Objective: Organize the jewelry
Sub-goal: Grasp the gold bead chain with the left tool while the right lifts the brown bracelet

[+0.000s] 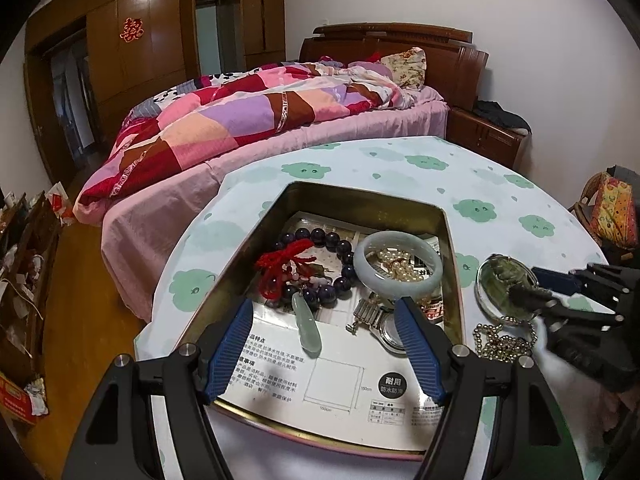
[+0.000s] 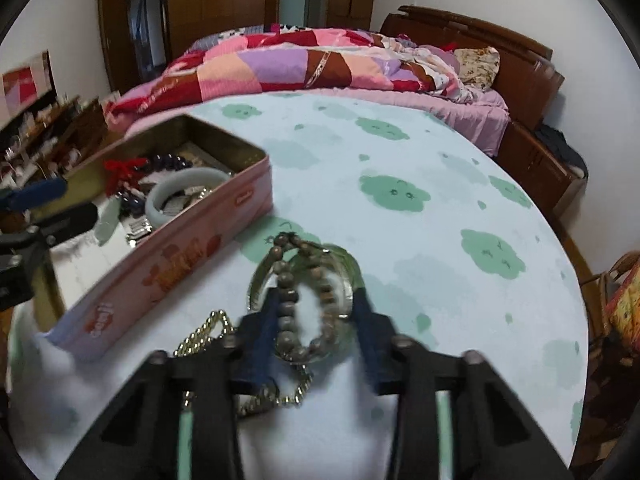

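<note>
Bedroom; round table with cloud-print cloth (image 2: pixel 440 184), pink biscuit tin (image 2: pixel 176 256) at its left side. Tin holds a jade bangle (image 1: pixel 398 266), pearls, dark bead bracelet (image 1: pixel 332 260), red cord, watch. Left gripper (image 1: pixel 326 344) hovers over the tin, jaws apart, empty. Right gripper (image 2: pixel 316 320) straddles a clear green glass bangle (image 2: pixel 344 276) with a brown bead bracelet (image 2: pixel 288 300) lying across it (blurred; contact unclear, so closure can't be judged). Gold ball chain (image 2: pixel 208 330) just beside. Bangle probably rigid, slick, breakable: pinch across the rim. Beads slack; likely to slide off.
</note>
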